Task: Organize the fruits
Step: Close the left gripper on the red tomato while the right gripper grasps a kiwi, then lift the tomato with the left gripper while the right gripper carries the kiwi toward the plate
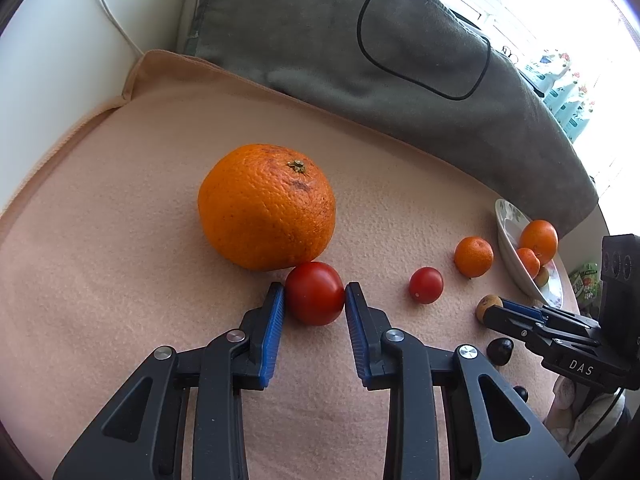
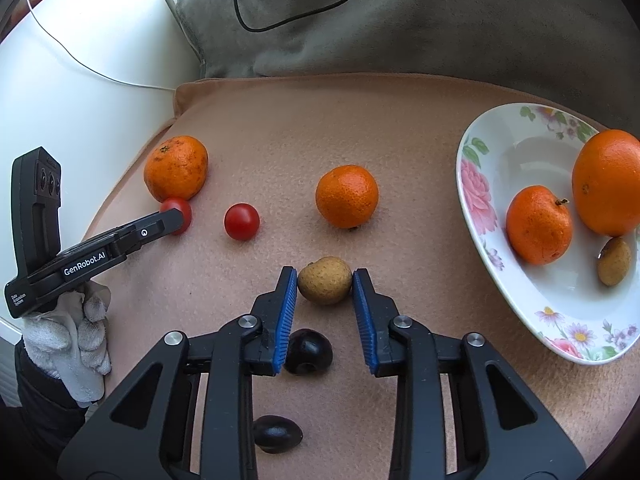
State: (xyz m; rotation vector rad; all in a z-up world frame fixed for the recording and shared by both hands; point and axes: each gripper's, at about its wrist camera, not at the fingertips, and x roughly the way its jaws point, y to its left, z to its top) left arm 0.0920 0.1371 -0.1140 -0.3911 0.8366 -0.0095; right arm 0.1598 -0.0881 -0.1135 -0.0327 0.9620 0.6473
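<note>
- Left hand-held gripper [image 1: 314, 295] had its blue pads on either side of a red tomato [image 1: 315, 293]; both pads touched its skin, so it was closed on the fruit, which sat on the peach-coloured surface [image 1: 120, 240].
- That tomato lay just in front of a big orange [image 1: 266, 207] and touched its lower side, toward the left part of the surface.
- Right hand-held gripper [image 2: 325, 285] bracketed a small tan-brown fruit [image 2: 325, 281], with both pads pressed to its flanks, near the middle of the surface.
- A second, smaller tomato [image 2: 241, 221] rested apart, between the two grippers, and a mandarin [image 2: 347, 196] sat further toward the bowl.
- Beneath the right gripper's fingers lay a dark, glossy fruit [image 2: 309, 351], and another dark fruit [image 2: 277, 434] lay nearer the camera, both on the cloth.
- At the right edge stood a white floral bowl [image 2: 500, 152] that held a large orange [image 2: 608, 182], a small mandarin [image 2: 539, 224] and a brown fruit [image 2: 614, 261] like the gripped one.
- A white-gloved hand [image 2: 72, 340] held the left gripper's handle in the right wrist view.
- Behind the surface's far edge lay a grey cushion [image 1: 360, 40] with a black cable [image 1: 400, 60] looped over it.
</note>
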